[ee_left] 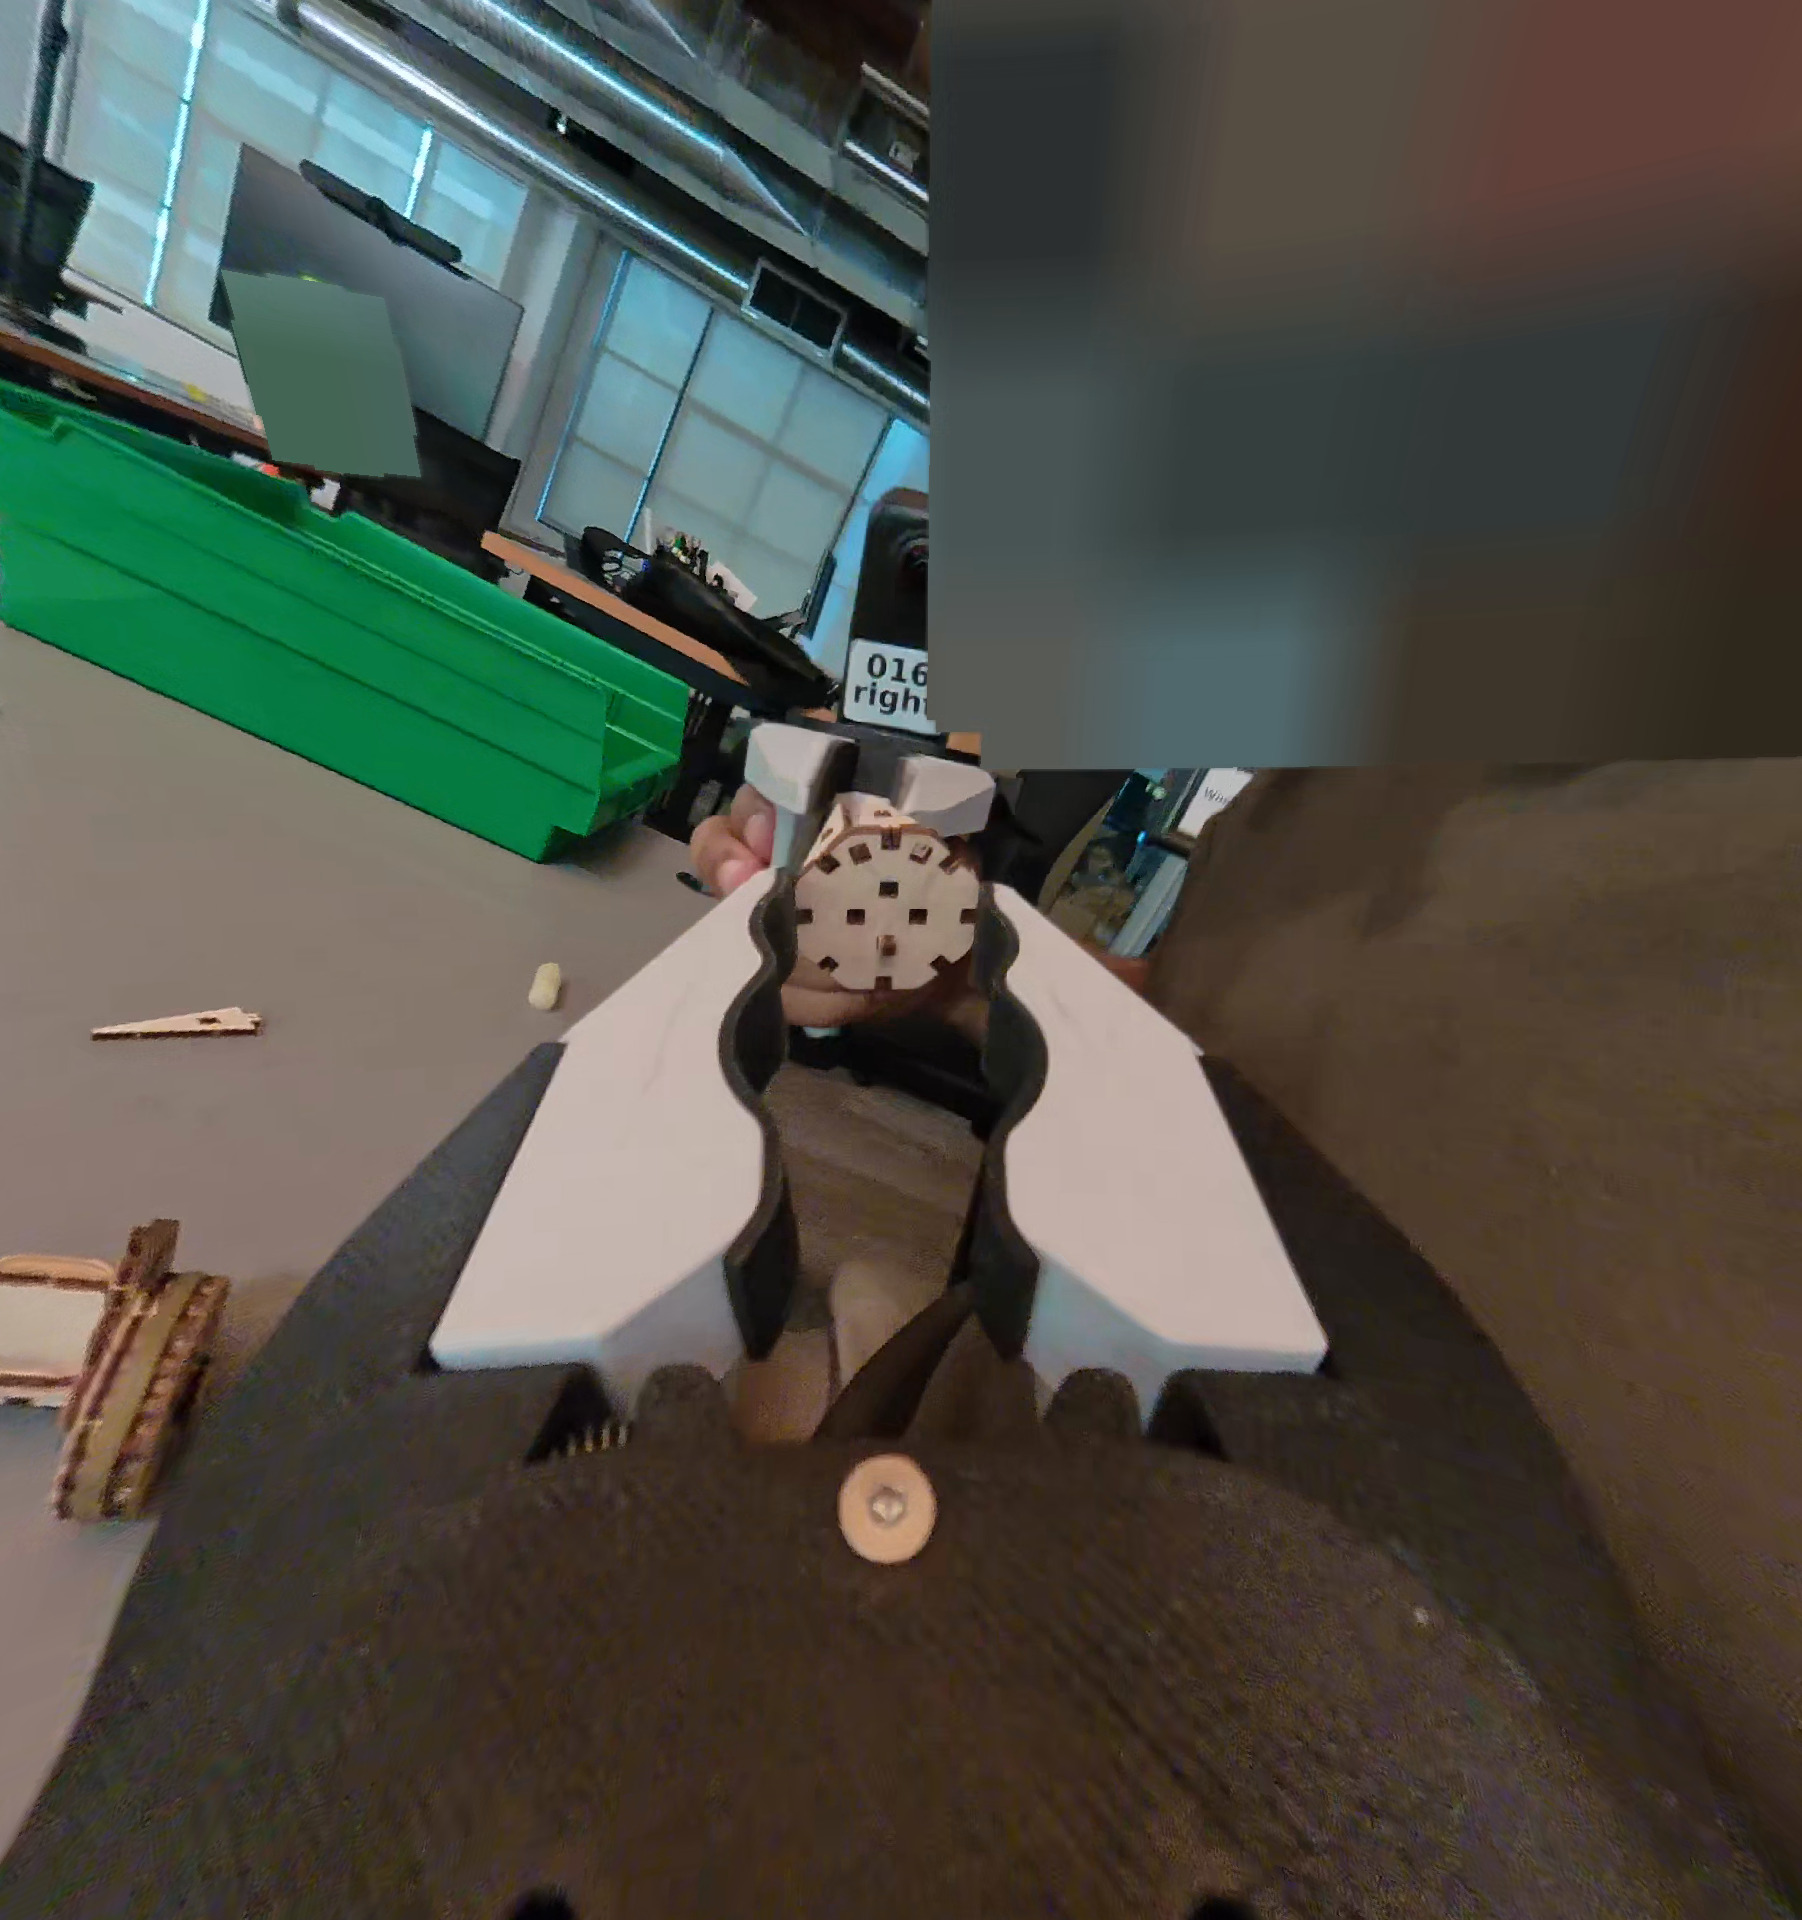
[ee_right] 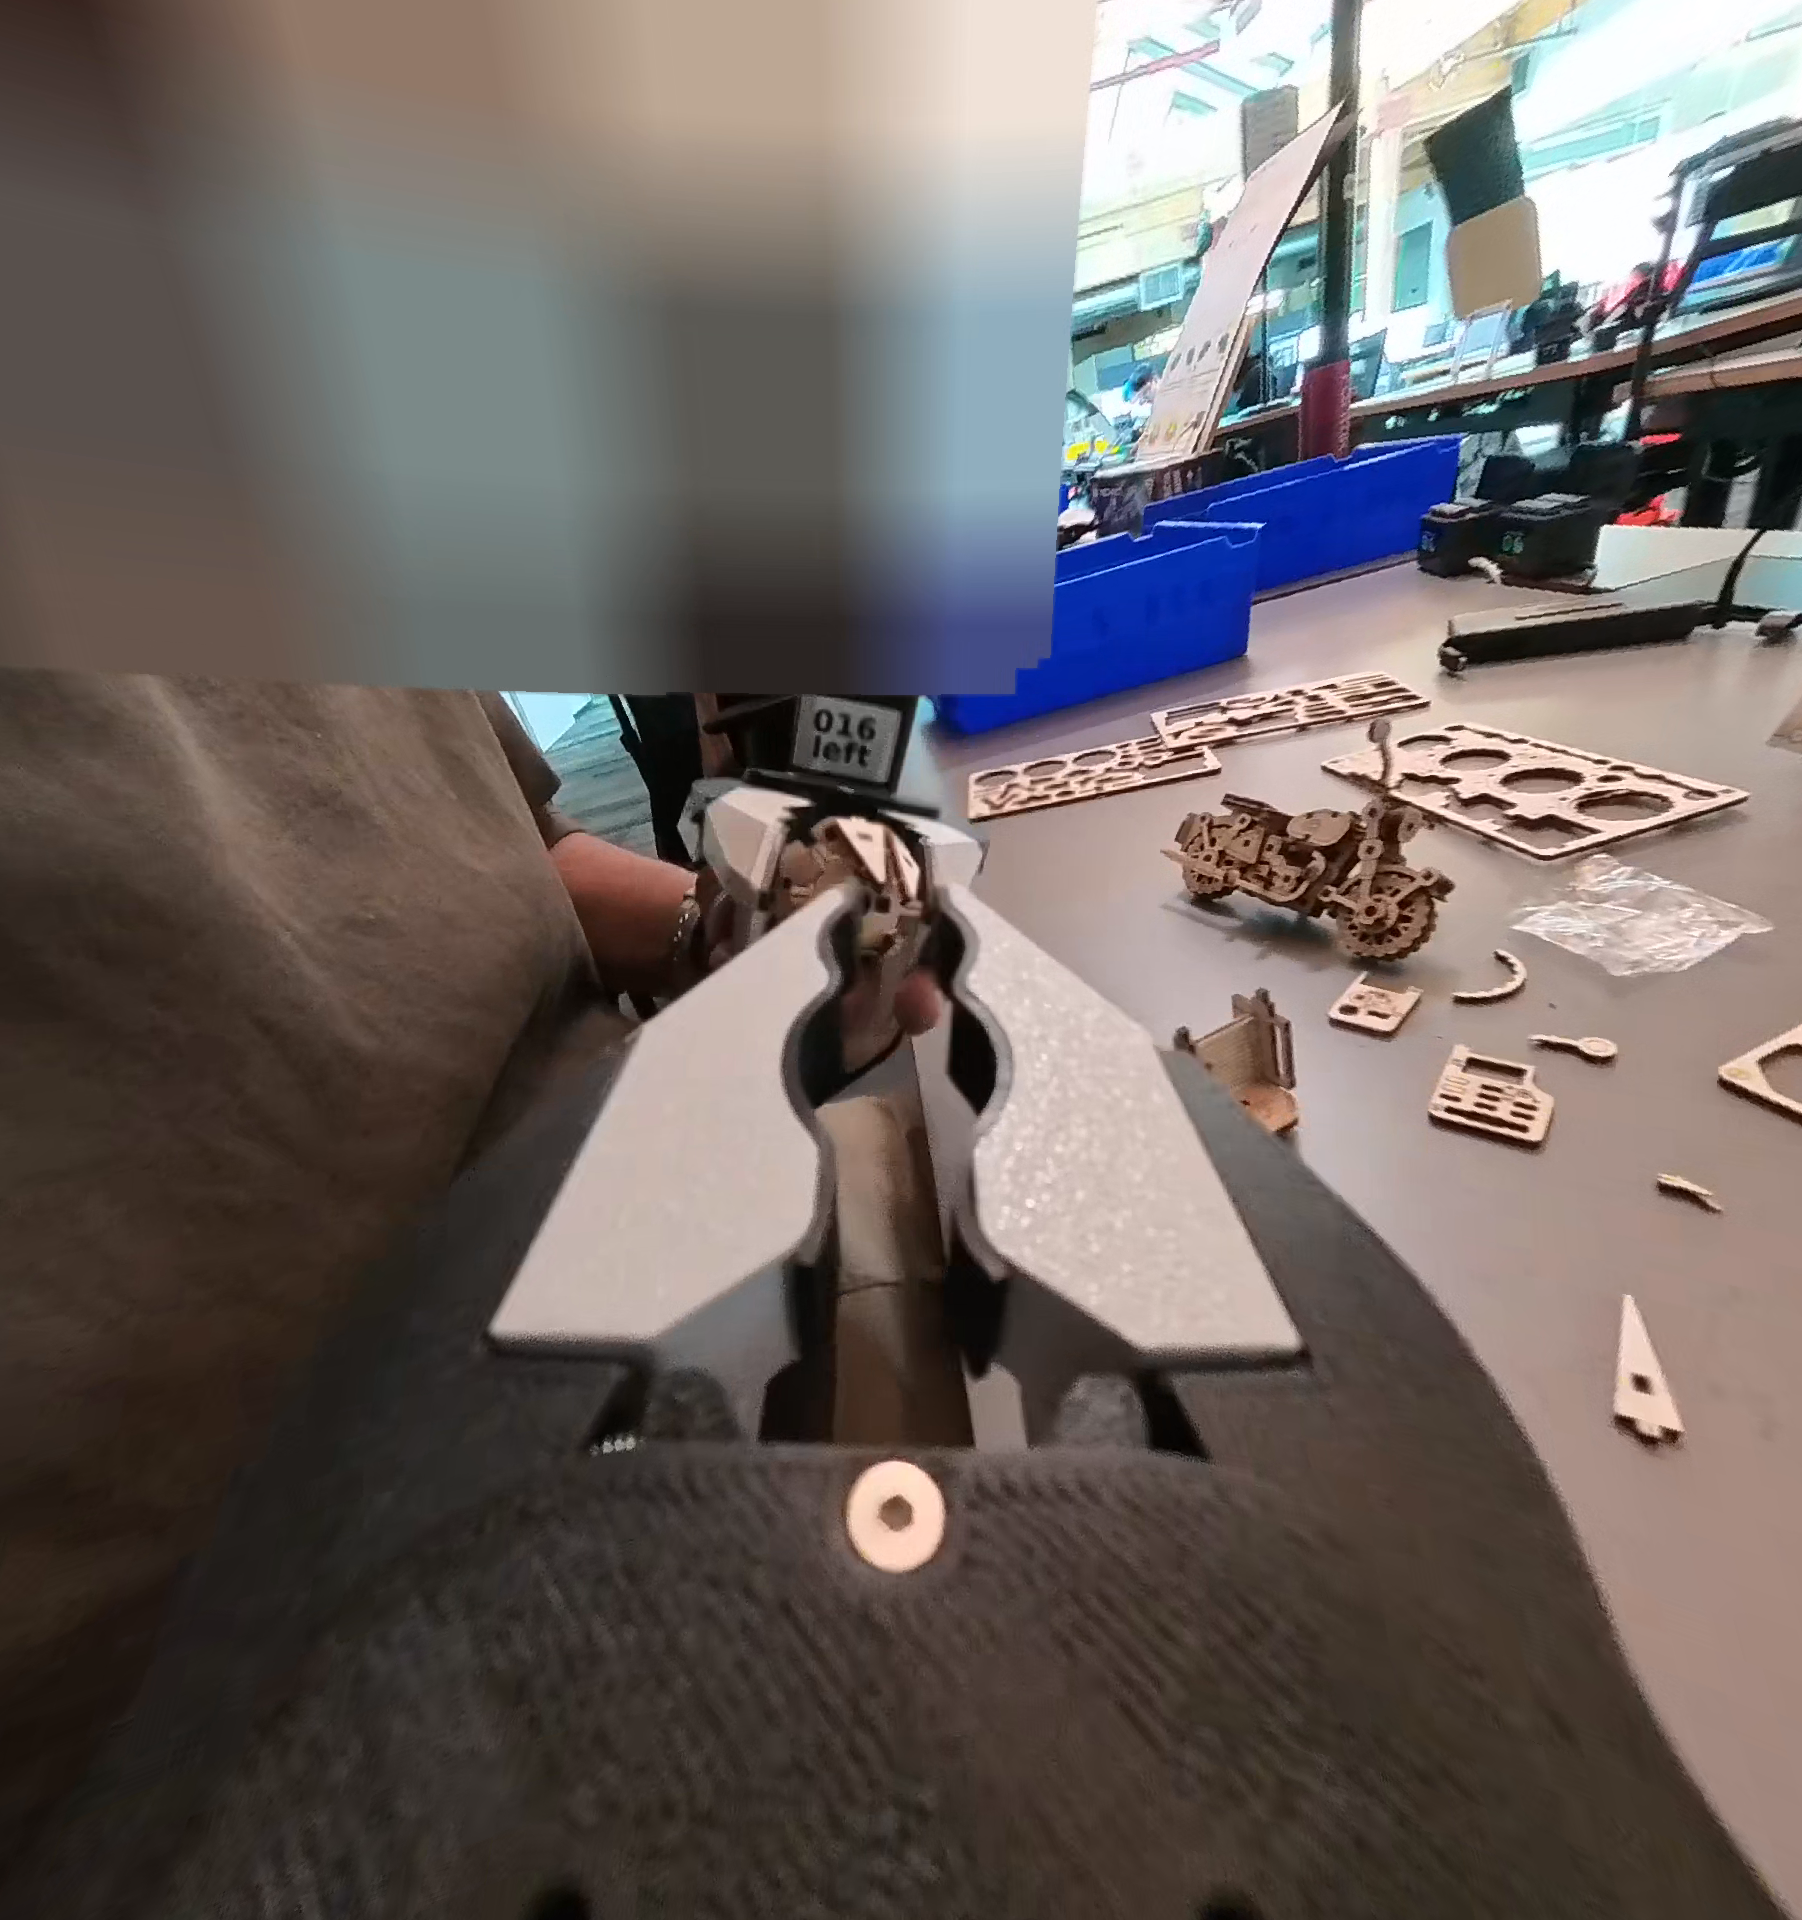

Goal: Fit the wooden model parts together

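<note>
Over on the far left of the table (ee_left: 253, 935) sat a green bin (ee_left: 284, 613), with a loose wooden wedge piece (ee_left: 178, 1027) and a half-built wooden subassembly (ee_left: 97, 1361) lying closer in, both untouched. Moving to the middle, the two tools met nose to nose up in the air in front of the person's grey shirt (ee_right: 201, 1039). The left gripper (ee_left: 881, 914) had its fingers closed in around a round slotted wooden disc (ee_left: 884, 928), which looked like the end face of the small model part (ee_right: 876, 883) both tools shared. The right gripper (ee_right: 881, 914) pinched the same little cluster from the opposite side, though honestly I couldn't tell exactly which piece each one owned, it was too small and crowded. My guess is this was the press-fit step, so the trick would've been lining the tabs with the slots first, then pushing straight along the axis, no twisting, since thin ply snaps easily. Further right lay the finished wooden motorcycle (ee_right: 1312, 862), punched-out sheets (ee_right: 1531, 790), a crinkled plastic bag (ee_right: 1635, 920) and blue bins (ee_right: 1188, 613) at the back.
</note>
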Available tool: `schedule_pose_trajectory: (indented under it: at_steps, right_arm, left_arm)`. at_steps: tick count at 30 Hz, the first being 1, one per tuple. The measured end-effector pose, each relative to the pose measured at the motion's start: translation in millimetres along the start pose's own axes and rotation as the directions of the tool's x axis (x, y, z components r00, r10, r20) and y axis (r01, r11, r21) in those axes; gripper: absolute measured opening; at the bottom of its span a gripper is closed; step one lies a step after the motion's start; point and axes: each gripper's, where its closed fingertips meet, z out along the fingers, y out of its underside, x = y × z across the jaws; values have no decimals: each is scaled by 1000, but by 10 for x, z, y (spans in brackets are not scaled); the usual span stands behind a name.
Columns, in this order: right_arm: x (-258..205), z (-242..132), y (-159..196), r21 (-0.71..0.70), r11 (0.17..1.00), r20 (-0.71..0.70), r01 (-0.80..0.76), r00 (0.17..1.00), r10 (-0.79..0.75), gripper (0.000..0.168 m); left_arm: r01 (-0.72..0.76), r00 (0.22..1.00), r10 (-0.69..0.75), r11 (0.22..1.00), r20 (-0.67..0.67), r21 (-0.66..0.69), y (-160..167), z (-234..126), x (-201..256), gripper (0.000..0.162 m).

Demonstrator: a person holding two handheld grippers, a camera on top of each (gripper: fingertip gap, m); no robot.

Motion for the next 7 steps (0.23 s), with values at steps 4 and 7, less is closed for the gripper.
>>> schedule_pose_trajectory:
  at_steps: [4,7]
  right_arm:
    - [79,-85,-106,59,998,-21,-31,999,32,24]
    - [82,-60,-87,53,999,-33,-7,999,9,24]
  left_arm:
    - [173,985,-171,983,-38,62,-59,-10,-37,31]
    - [311,947,-295,941,-126,134,-154,-34,-5,31]
